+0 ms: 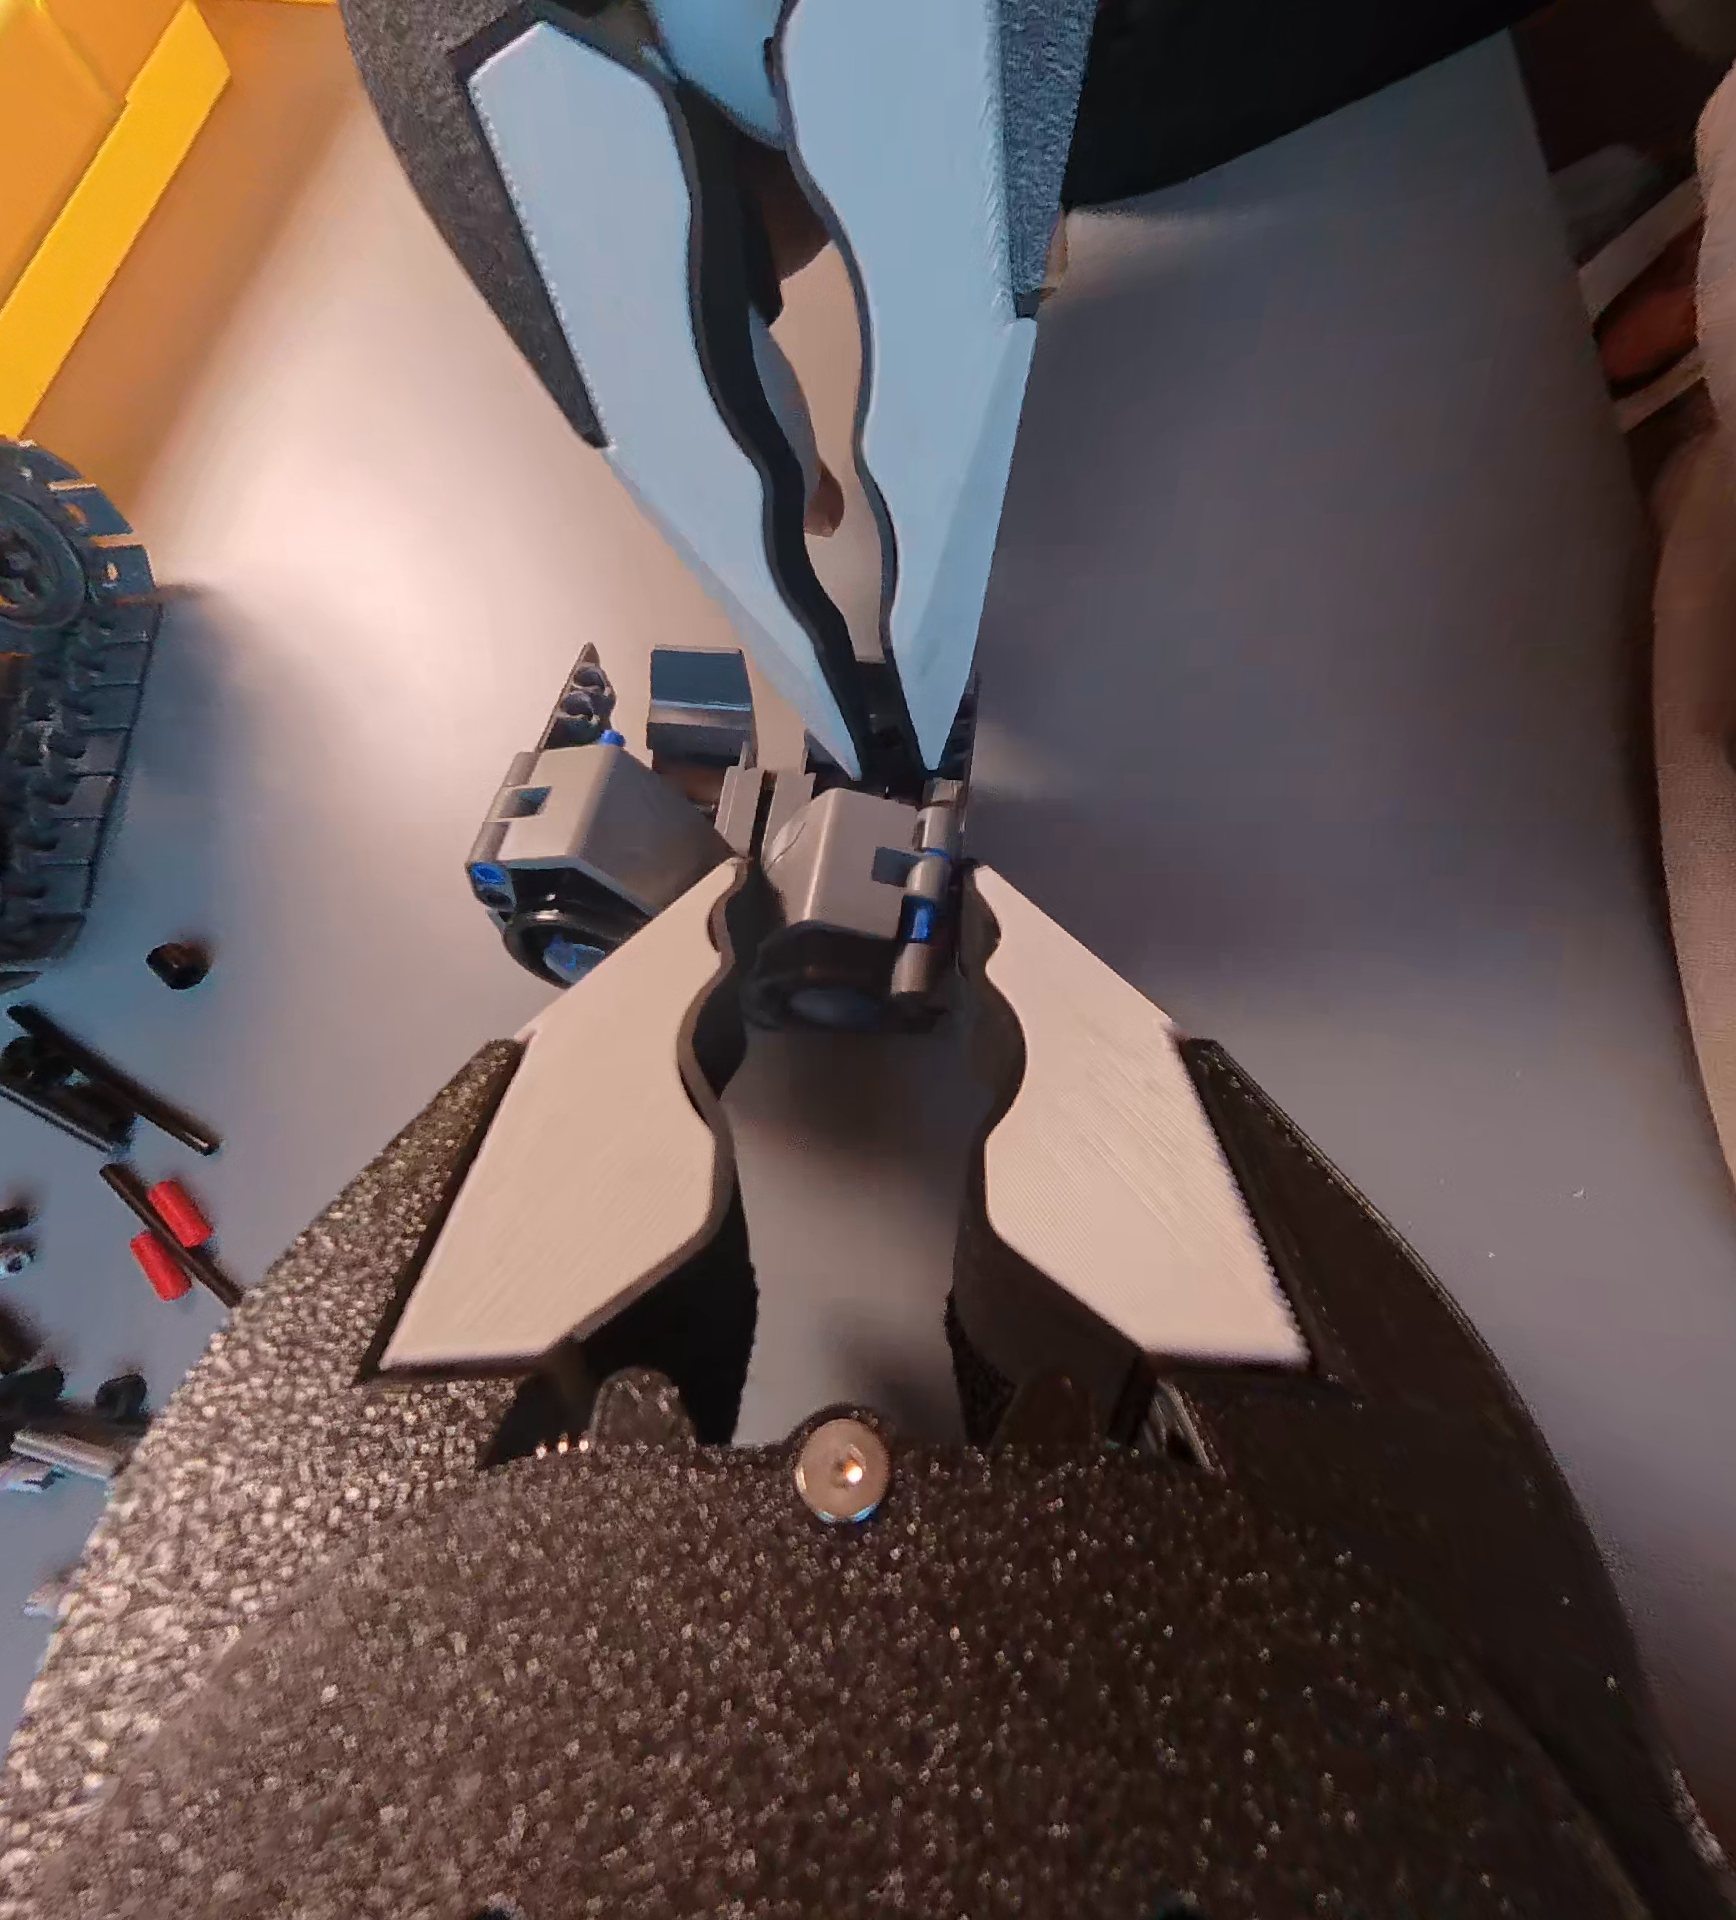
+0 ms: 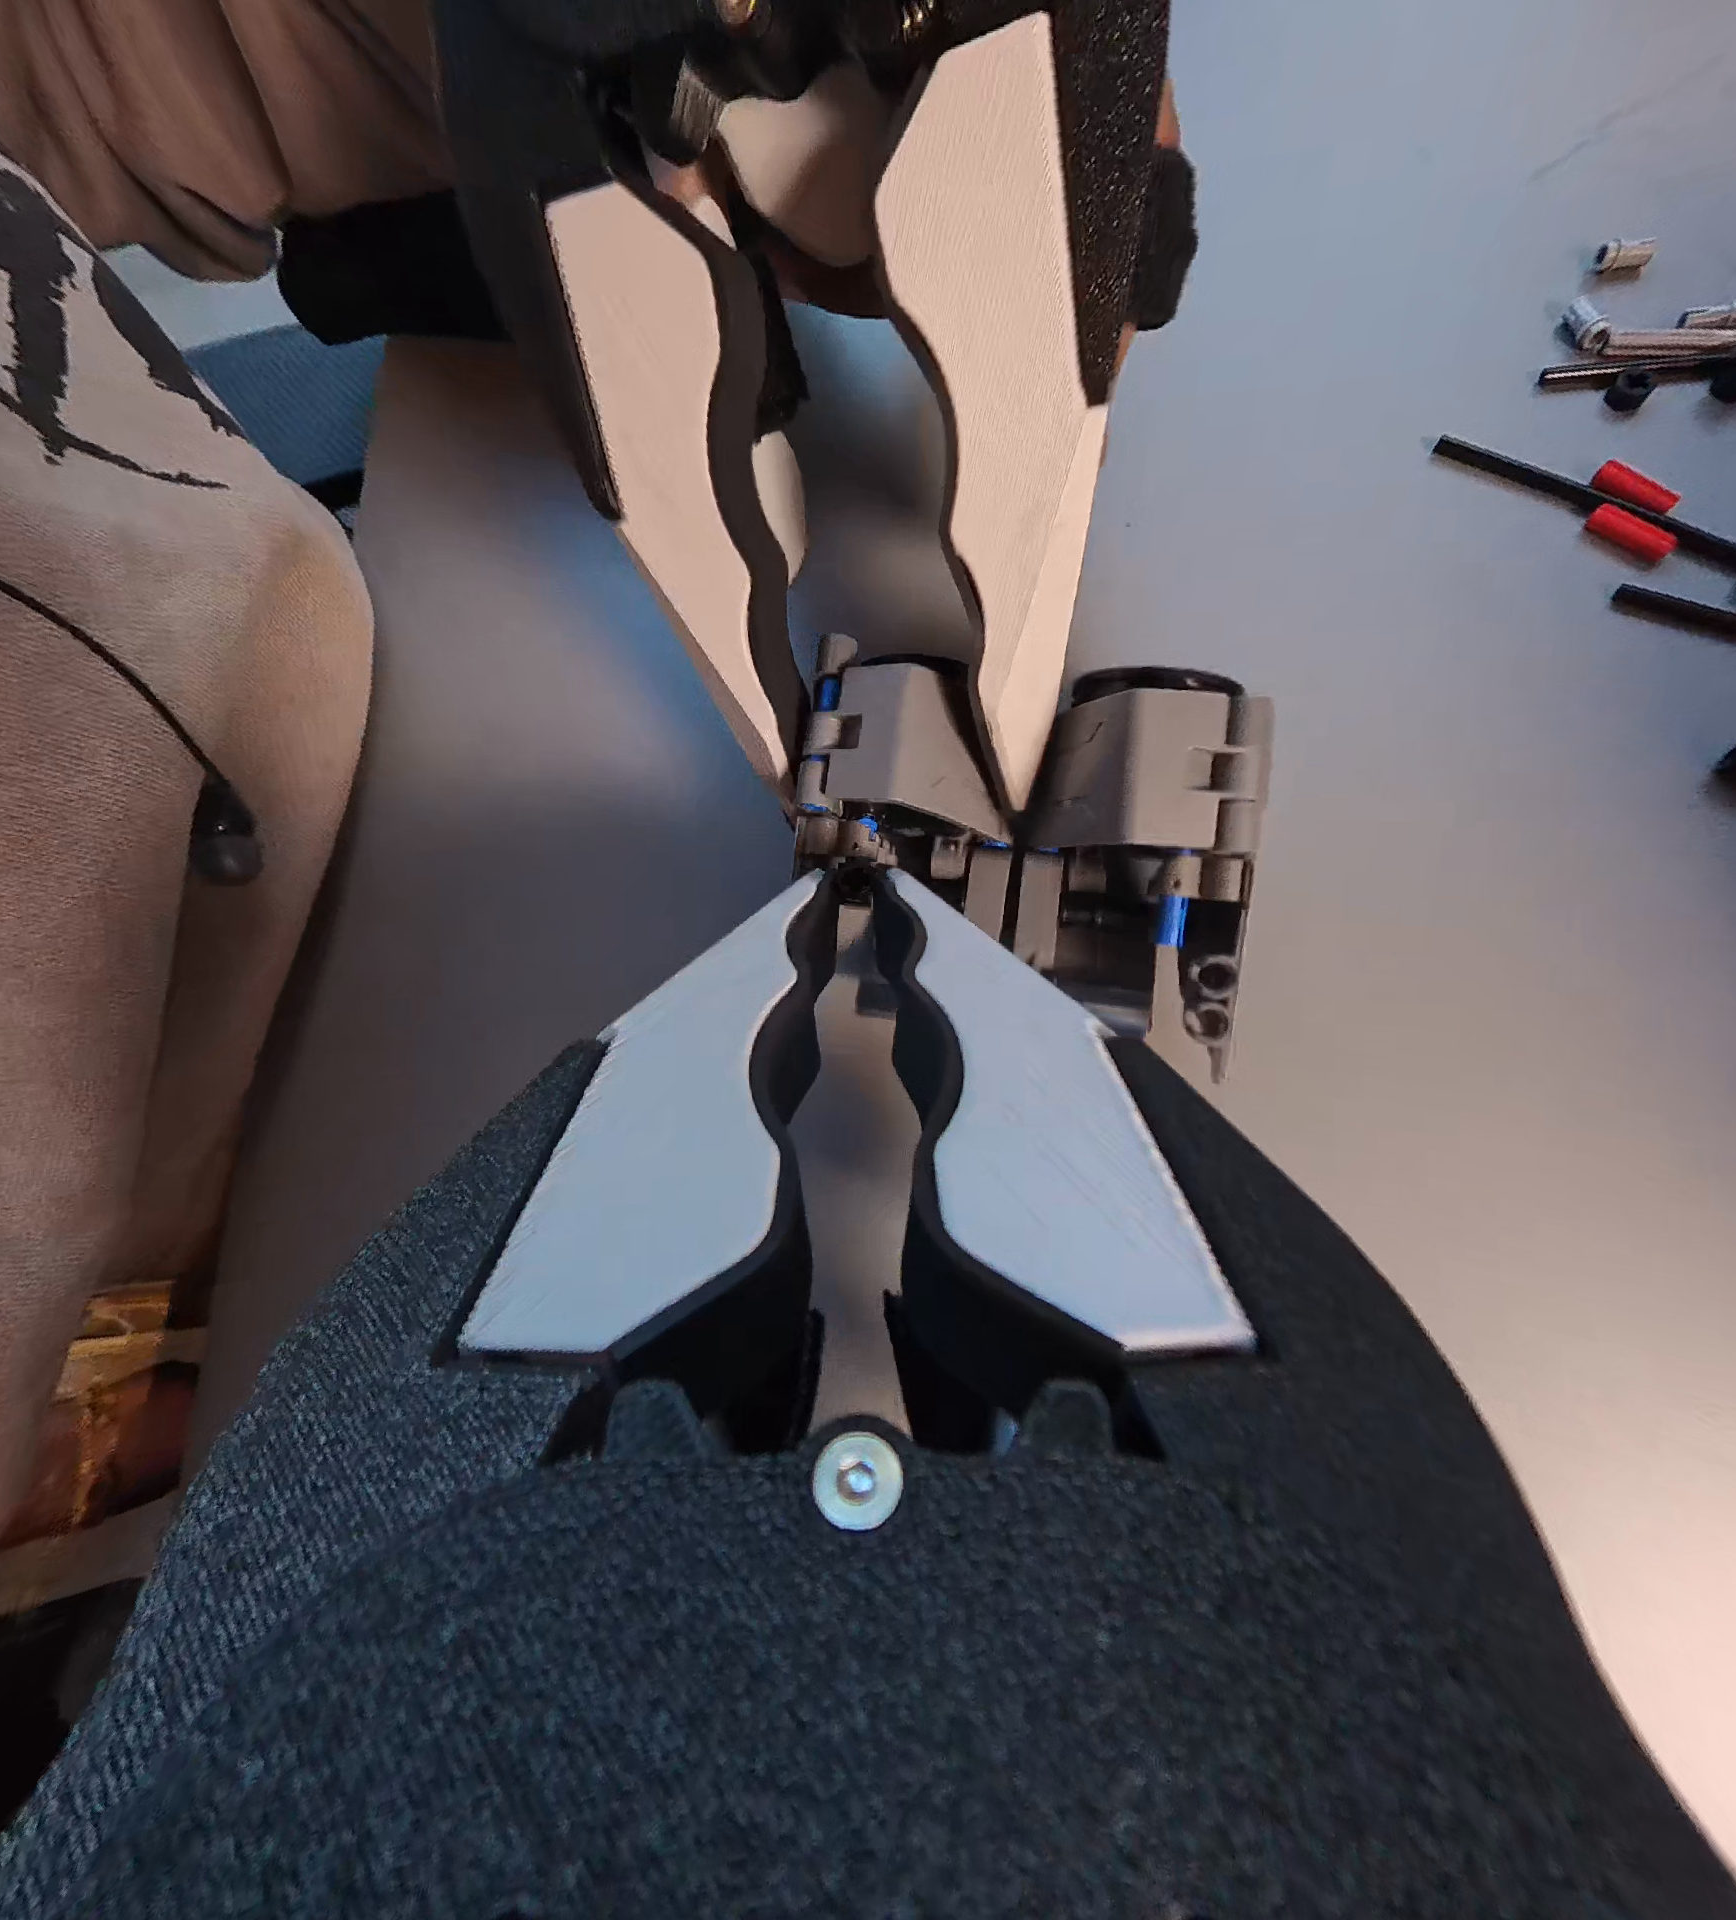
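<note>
A grey brick assembly with two motor-like blocks and blue pins lies on the grey table. My left gripper is closed around the right-hand grey block, one finger on each side. In the right wrist view it comes in from the top and clasps the same block. My right gripper is nearly closed, pinching a small dark part on the near end of the assembly. In the left wrist view it reaches down from above.
A black tracked vehicle model and a yellow box stand at the left. Loose red and black pins and axles lie near them and show in the right wrist view. A person's beige garment borders the table. Both grippers' tips are close together, under 4 cm apart.
</note>
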### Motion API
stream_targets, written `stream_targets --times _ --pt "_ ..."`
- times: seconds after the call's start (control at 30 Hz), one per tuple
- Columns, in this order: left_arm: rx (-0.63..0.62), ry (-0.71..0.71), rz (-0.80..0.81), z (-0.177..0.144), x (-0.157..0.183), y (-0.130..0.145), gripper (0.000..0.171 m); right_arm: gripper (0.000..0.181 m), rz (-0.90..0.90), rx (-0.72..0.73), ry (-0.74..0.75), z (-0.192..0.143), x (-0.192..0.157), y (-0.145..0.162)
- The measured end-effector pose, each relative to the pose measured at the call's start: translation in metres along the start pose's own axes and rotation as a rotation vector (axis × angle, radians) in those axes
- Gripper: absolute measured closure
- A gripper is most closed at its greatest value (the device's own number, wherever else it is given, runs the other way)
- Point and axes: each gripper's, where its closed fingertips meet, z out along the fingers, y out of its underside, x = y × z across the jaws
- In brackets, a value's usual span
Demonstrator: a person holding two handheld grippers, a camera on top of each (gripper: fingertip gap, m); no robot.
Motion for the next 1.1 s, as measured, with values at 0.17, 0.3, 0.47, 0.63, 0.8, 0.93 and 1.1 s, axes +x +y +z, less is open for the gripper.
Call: stream_targets --times 0.17,0.3,0.47,0.63,0.8,0.93,1.1 --pt "-0.003 -0.025 0.034 0.002 -0.001 0.001 0.133 0.174 0.022 0.01 -0.027 0.003 -0.001 -0.001" --pt "-0.026 -0.064 0.079 0.005 -0.001 0.0 0.131 0.173 0.035 -0.029 -0.037 0.008 -0.003 0.001" --pt "-0.061 -0.113 0.144 0.009 0.0 -0.002 0.13 0.174 0.008 -0.067 -0.035 0.008 -0.004 0.003" --pt "-0.078 -0.1 0.123 0.011 0.001 -0.001 0.134 0.175 0.037 -0.098 -0.033 0.006 -0.004 0.004" --pt "-0.084 -0.092 0.139 0.014 0.006 -0.005 0.135 0.175 0.077 -0.106 -0.051 0.0 -0.011 0.01" --pt "-0.081 -0.081 0.137 0.016 0.009 -0.006 0.136 0.175 0.055 -0.129 -0.045 -0.001 -0.013 0.012" --pt "-0.069 -0.065 0.132 0.018 0.015 -0.01 0.136 0.175 0.059 -0.136 -0.05 -0.005 -0.018 0.017"
